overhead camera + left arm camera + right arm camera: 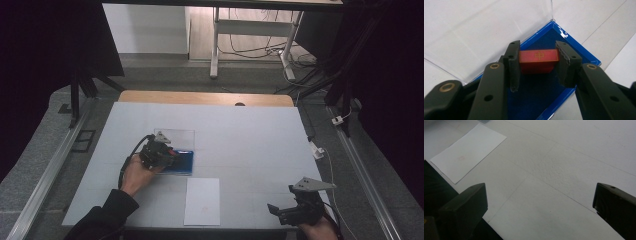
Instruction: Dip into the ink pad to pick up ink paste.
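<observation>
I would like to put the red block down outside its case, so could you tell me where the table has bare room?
Free: right half of the table, between white sheet and right gripper. Crowded: blue case, left gripper gripping red block.

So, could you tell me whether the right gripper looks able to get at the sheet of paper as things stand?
Probably yes: the right gripper is open and holds nothing, and only bare table lies between it and the sheet of paper.

Red block [537, 60] w/ gold mark on top, level, over blue-lined tray [576, 51], clear lid [474, 37] open
</observation>
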### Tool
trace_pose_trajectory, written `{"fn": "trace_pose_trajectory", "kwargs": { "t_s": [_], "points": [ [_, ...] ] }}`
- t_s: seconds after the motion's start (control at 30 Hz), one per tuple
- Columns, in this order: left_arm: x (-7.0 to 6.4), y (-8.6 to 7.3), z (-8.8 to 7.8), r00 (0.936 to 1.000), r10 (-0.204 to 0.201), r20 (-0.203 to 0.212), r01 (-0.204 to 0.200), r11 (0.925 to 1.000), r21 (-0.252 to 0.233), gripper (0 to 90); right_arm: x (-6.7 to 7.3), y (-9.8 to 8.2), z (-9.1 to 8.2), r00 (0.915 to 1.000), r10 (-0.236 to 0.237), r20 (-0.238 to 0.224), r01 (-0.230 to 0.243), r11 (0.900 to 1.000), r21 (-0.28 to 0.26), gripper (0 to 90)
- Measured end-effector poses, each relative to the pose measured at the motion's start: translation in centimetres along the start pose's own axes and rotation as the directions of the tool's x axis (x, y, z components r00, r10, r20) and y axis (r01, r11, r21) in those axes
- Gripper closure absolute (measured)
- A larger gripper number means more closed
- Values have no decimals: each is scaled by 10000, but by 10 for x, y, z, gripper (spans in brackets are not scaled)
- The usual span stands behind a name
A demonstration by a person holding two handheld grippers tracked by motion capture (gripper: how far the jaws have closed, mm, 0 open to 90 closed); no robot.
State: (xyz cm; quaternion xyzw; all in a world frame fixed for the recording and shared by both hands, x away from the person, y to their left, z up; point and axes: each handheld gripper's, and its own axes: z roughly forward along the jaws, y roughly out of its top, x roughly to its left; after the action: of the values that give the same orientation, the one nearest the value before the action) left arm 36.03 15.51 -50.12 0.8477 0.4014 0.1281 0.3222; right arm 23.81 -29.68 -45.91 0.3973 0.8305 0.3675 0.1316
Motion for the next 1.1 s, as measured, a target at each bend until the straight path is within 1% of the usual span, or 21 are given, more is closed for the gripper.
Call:
{"fn": "trace_pose_trajectory", "kwargs": {
  "t_s": [0.17, 0.33, 0.43, 0.57, 0.63, 0.67, 0.73, 0.77, 0.8, 0.83, 0.9, 0.93, 0.97, 1.03, 1.1],
  "points": [
    [0, -1, 0, 9999, -97, 28, 97, 10000, -6, 582, 0, 0, 0, 10000, 13, -5, -13, 10000, -2, 0],
    [-2, -3, 1, 10000, 20, -88, -20, 10000, -21, 585, 0, 0, 0, 10000, 6, -1, -6, 10000, 8, 1],
    [-4, -4, 1, 9998, -8, -216, 7, 10000, -49, 586, 0, 0, 0, 10000, 4, 0, -4, 10000, 12, 1],
    [-11, -2, 2, 9972, 389, -643, -382, 9992, 127, 587, 0, 0, 0, 10000, -9, 27, 9, 10000, 62, 1],
    [-13, -2, 2, 9965, 447, -707, -437, 9989, 164, 587, 0, 0, 1, 10000, -10, 17, 10, 10000, 57, 1],
    [-11, -2, 2, 9971, 389, -653, -380, 9992, 148, 587, 0, 0, 1, 10000, -15, 19, 15, 10000, 56, 1],
    [-8, -3, 2, 9990, 130, -419, -127, 9999, 80, 588, 0, 1, 1, 10000, -13, 23, 13, 10000, 67, 1],
    [-8, -3, 2, 9990, 130, -419, -127, 9999, 80, 588, 0, 1, 1, 10000, -4, 19, 4, 10000, 78, 1],
    [-5, -3, 2, 9995, 23, -303, -21, 10000, 79, 588, 0, 1, 1, 10000, -15, 16, 15, 10000, 85, 1],
    [-2, -3, 2, 9998, -202, -64, 202, 9998, 77, 589, 0, 1, 1, 10000, -2, 8, 2, 10000, 90, 1],
    [1, -3, 2, 9995, -311, 91, 310, 9995, 57, 589, 0, 1, 1, 10000, 11, 1, -11, 9999, 100, 1],
    [1, -3, 2, 9995, -311, 103, 311, 9995, 65, 589, 0, 1, 1, 10000, 31, -3, -31, 10000, 94, 1],
    [0, -3, 2, 9995, -300, 34, 299, 9995, 72, 589, 0, 1, 1, 10000, 28, -12, -28, 9999, 101, 1],
    [-5, -1, 3, 9996, -60, -292, 65, 9998, 170, 589, 0, 1, 1, 10000, 22, -16, -22, 9999, 107, 1],
    [-9, 0, 3, 9987, 118, -499, -107, 9997, 216, 589, 0, 1, 2, 10000, 16, -8, -16, 9999, 131, 1]
  ]
}}
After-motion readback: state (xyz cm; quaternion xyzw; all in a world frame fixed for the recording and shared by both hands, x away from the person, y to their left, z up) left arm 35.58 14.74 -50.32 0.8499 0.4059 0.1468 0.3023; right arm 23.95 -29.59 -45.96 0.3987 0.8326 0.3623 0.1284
